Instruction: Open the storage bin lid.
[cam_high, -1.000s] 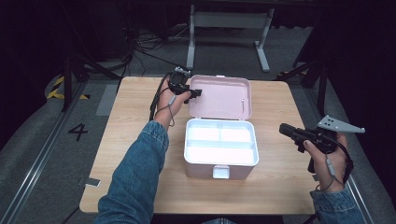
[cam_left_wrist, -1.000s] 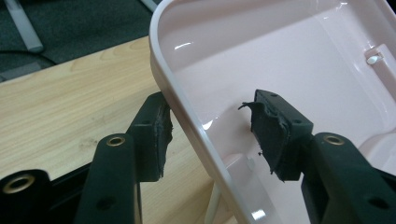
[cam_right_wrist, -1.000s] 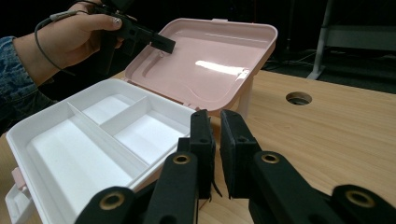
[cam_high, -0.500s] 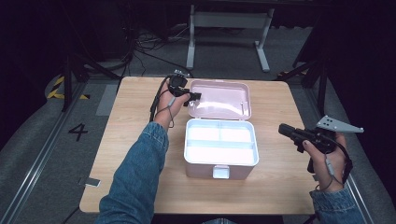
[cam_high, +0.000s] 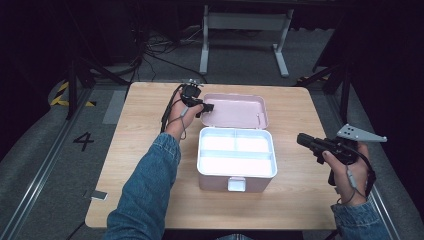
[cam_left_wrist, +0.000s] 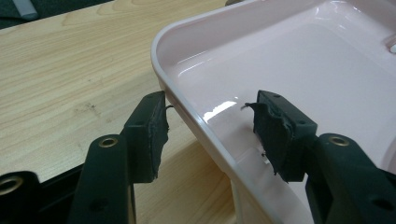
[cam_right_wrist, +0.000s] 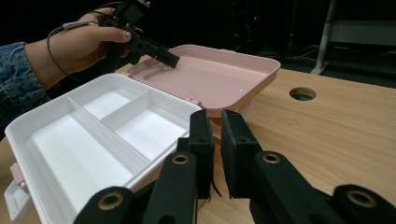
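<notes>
A pink box (cam_high: 237, 181) stands open mid-table, with a white divided tray (cam_high: 235, 150) inside it. Its pink lid (cam_high: 235, 110) lies back behind it. My left gripper (cam_high: 205, 107) is at the lid's near-left corner. In the left gripper view it (cam_left_wrist: 210, 126) is open, its jaws straddling the lid's rim (cam_left_wrist: 187, 109), one pad outside and one inside. To the right of the box, above the table, my right gripper (cam_high: 302, 140) points toward it. In the right gripper view it (cam_right_wrist: 217, 128) is shut on nothing, with the tray (cam_right_wrist: 93, 140) and lid (cam_right_wrist: 210, 77) beyond.
The wooden table (cam_high: 145, 130) has a round cable hole (cam_right_wrist: 302, 94) near its far right. Bare wood lies left, right and in front of the box. A metal frame (cam_high: 240, 30) stands on the floor behind, and a small flat item (cam_high: 98, 195) lies by the front-left corner.
The lid has laid further back and looks flatter. My left gripper has followed its corner a little toward the box. The right gripper has stayed still.
</notes>
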